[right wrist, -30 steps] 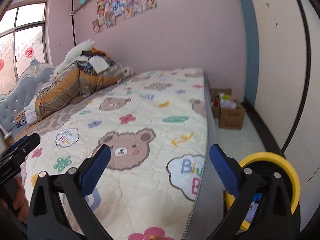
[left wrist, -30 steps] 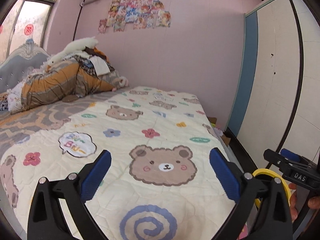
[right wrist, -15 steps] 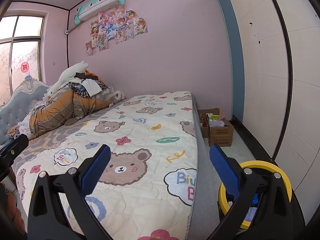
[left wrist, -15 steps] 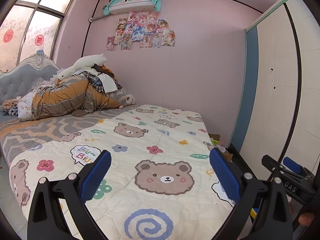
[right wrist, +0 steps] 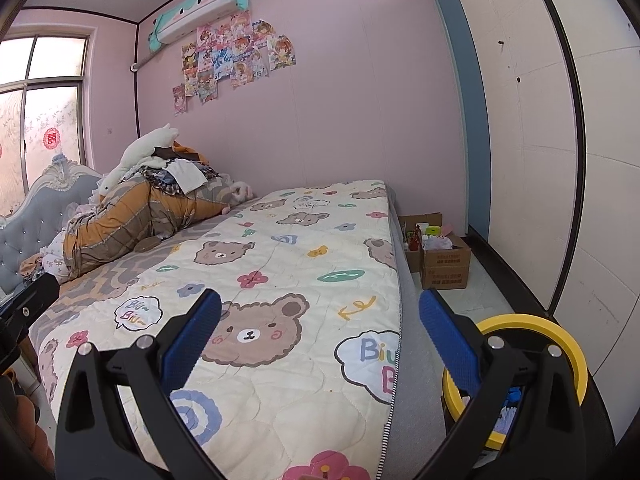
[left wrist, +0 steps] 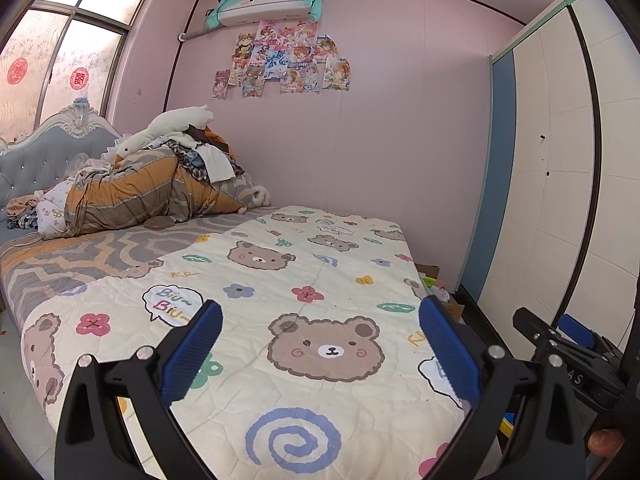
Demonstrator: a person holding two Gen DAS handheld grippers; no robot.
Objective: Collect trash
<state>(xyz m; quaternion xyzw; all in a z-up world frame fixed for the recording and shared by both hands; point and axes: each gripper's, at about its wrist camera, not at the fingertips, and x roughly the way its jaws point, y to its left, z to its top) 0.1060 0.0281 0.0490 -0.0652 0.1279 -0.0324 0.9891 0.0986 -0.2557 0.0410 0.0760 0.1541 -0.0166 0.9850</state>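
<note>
Facing a bed (left wrist: 320,280) with a bear-print quilt (right wrist: 280,280), both grippers held above its near end. Pink wall behind carries an air conditioner (left wrist: 266,4) in a teal cover, a cluster of posters (left wrist: 284,64) under it. Pile of clothes and bedding (left wrist: 140,192) sits at the headboard end with a white plush toy (left wrist: 176,122) on top. White wardrobe (right wrist: 560,140) runs along the right side. Cardboard boxes (right wrist: 444,260) stand on the floor between bed and wardrobe, filled with small items — too small to identify. Yellow-rimmed trash bin (right wrist: 560,340) sits on the floor just beside the bed's near corner, partly hidden behind the right gripper (right wrist: 320,340). That one is spread wide, nothing between its blue pads. Left gripper (left wrist: 320,344) — same, wide apart and holding nothing.
</note>
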